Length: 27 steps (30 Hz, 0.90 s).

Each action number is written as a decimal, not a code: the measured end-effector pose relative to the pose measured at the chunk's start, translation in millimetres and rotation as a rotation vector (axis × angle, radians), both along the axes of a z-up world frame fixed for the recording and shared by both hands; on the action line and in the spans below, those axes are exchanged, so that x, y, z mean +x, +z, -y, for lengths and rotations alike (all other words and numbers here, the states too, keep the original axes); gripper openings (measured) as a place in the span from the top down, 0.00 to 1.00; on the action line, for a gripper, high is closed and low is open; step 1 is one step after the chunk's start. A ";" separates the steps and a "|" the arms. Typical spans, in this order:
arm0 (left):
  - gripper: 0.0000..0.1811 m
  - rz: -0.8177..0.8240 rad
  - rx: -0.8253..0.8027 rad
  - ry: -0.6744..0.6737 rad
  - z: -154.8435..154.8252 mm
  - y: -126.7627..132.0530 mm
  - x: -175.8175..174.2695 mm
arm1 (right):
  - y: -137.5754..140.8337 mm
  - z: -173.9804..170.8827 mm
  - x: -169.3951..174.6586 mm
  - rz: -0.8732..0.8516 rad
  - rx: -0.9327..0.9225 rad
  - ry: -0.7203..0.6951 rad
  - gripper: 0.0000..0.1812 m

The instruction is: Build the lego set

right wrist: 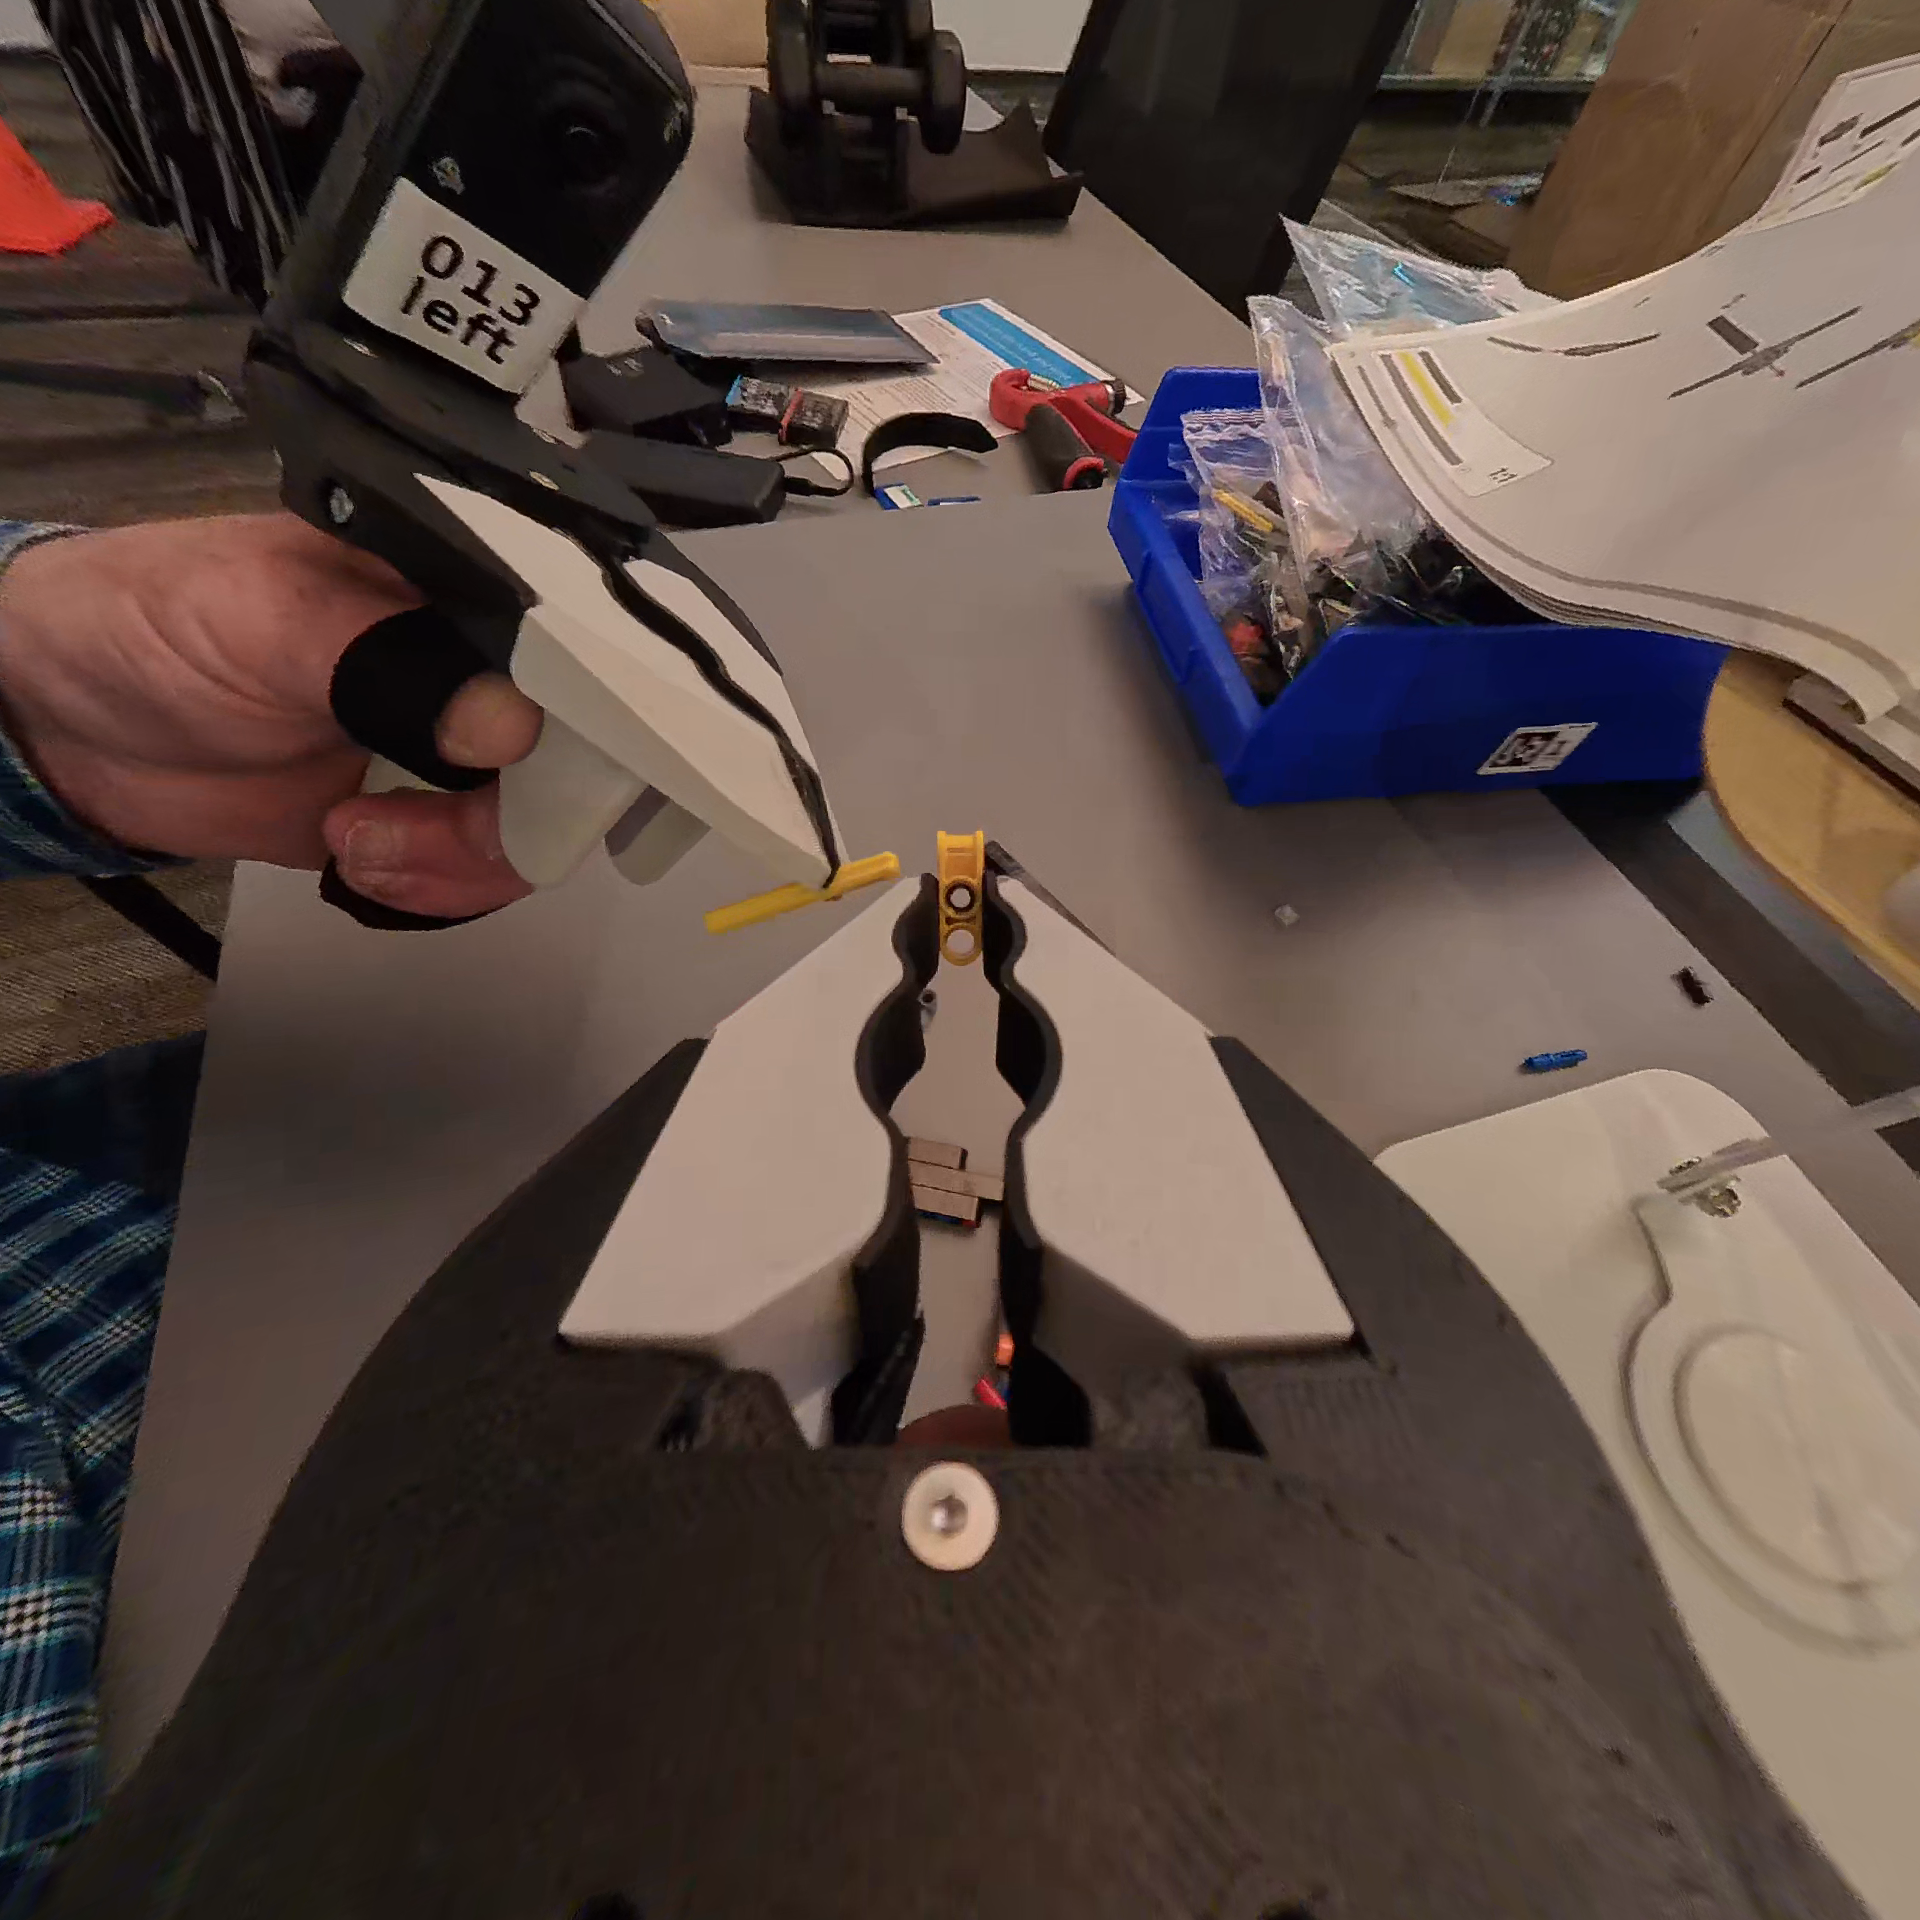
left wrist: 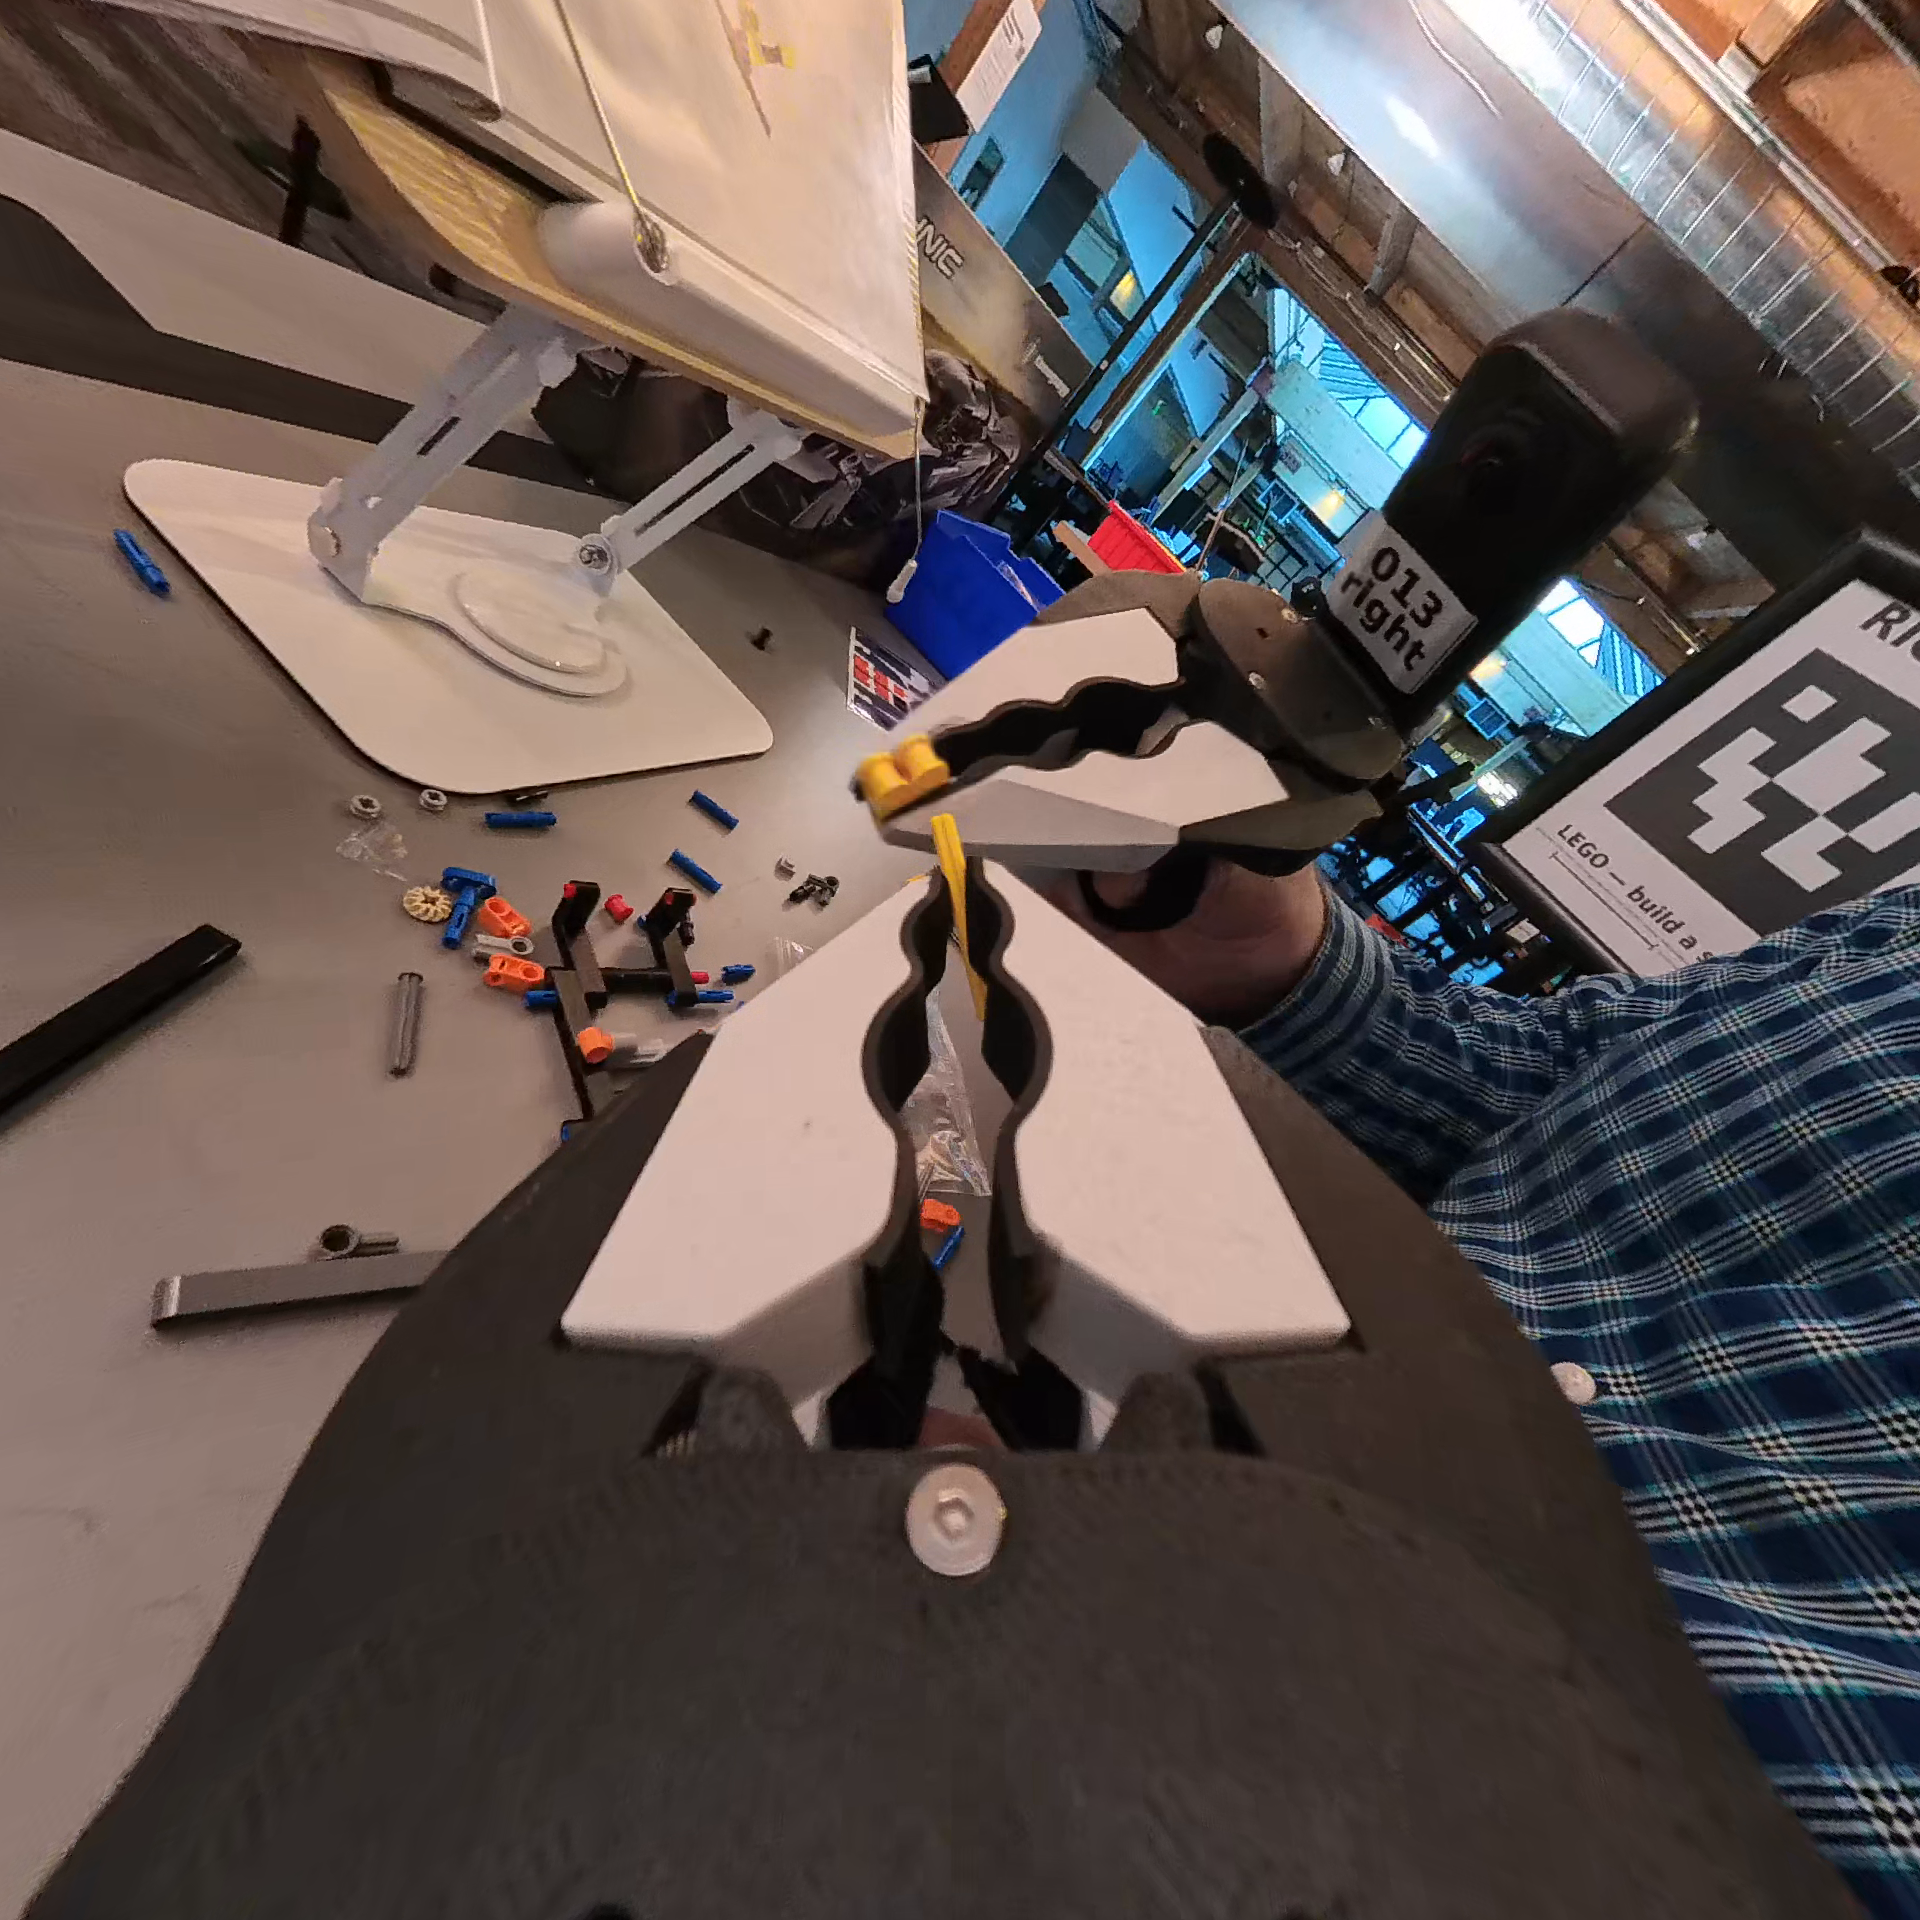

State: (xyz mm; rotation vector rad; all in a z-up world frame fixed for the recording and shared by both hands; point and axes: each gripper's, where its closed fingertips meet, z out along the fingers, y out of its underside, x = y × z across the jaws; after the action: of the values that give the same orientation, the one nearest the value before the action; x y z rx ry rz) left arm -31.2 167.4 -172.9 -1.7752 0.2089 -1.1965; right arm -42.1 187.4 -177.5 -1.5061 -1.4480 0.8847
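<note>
L gripper (left wrist: pixel 951 883) clamped on yellow axle (left wrist: pixel 954 894); R gripper (right wrist: pixel 961 883) clamped on yellow connector (right wrist: pixel 959 899) – holes seen only in R view, axle tip just beside it; loose parts (left wrist: pixel 582 956) on table (left wrist: pixel 208 1122) only in L view; blue bin (right wrist: pixel 1403 696) w/ bags clearer in R view.

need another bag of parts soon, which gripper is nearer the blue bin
Right. The right gripper, holding a yellow connector, is closer to the blue bin at its right; the left gripper, holding a yellow axle, sits farther away.

each wrist camera looks closely along its tongs, sharing the grey table (right wrist: pixel 935 644).
</note>
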 end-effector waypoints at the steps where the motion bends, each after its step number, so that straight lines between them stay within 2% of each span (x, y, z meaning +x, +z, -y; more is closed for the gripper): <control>1: 1.00 0.006 -0.004 0.003 -0.6 0.3 -1.7 | 1.5 1.4 0.1 -0.014 -0.021 0.011 0.97; 6: 1.00 0.051 -0.040 -0.008 -2.1 -1.1 -2.4 | 0.2 5.8 2.6 -0.030 -0.051 0.050 0.97; 15: 1.00 0.073 -0.062 -0.030 -0.7 -3.9 -1.0 | -2.0 6.5 1.7 0.020 0.078 0.064 0.97; 27: 1.00 0.260 -0.092 -0.099 3.5 3.9 -0.7 | 3.5 11.0 3.2 -0.043 0.235 0.160 0.97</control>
State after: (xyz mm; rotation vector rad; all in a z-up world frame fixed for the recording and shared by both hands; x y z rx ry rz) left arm -31.9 163.9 -169.0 -1.6826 0.0906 -1.5153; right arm -38.9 176.4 -174.0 -1.2048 -1.5970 0.8042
